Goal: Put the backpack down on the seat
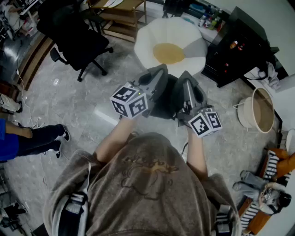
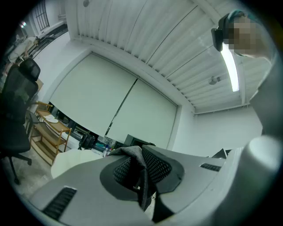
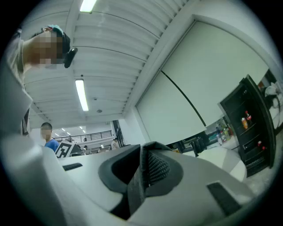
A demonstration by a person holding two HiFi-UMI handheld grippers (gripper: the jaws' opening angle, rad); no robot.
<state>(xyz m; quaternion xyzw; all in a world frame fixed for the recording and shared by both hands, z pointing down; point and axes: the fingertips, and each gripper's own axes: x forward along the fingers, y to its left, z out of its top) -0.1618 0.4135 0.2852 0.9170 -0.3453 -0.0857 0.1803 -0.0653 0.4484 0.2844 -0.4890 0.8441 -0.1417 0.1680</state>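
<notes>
You've got both grippers clenched on the backpack (image 1: 164, 100), one strap each. L side: the left gripper (image 1: 156, 79) is pinched tight on the left strap (image 2: 136, 155). In the left gripper view, that grey webbing sits folded betw. the black mesh pads and drops out below the jaws. R side: the right gripper (image 1: 188, 86) is closed the same way on the right strap (image 3: 134, 187), also grey, and it runs down and out of the jaws toward the bottom of the right gripper view. Both grippers point roughly level, side by side in front of your chest, marker cubes toward you. The backpack is dark and hangs betw. the two grippers, up off the floor (image 1: 73, 106). The seat (image 1: 152, 39) is just beyond it: a white, petal-edged cushion w/ a round yellow centre, nothing on it. In the head view the backpack's far edge overlaps the seat's near rim; can't tell whether they touch, but the bag isn't on the cushion. A black office chair (image 1: 76, 32) stands to the L of the seat, well apart from it. A black cabinet (image 1: 237, 44) stands just beside the seat on the R, and a pale round basket (image 1: 258, 110) sits on the floor nearer you on that side. A wooden shelf (image 1: 122, 14) is behind the seat, and a person's legs (image 1: 39, 140) show at the L edge.
</notes>
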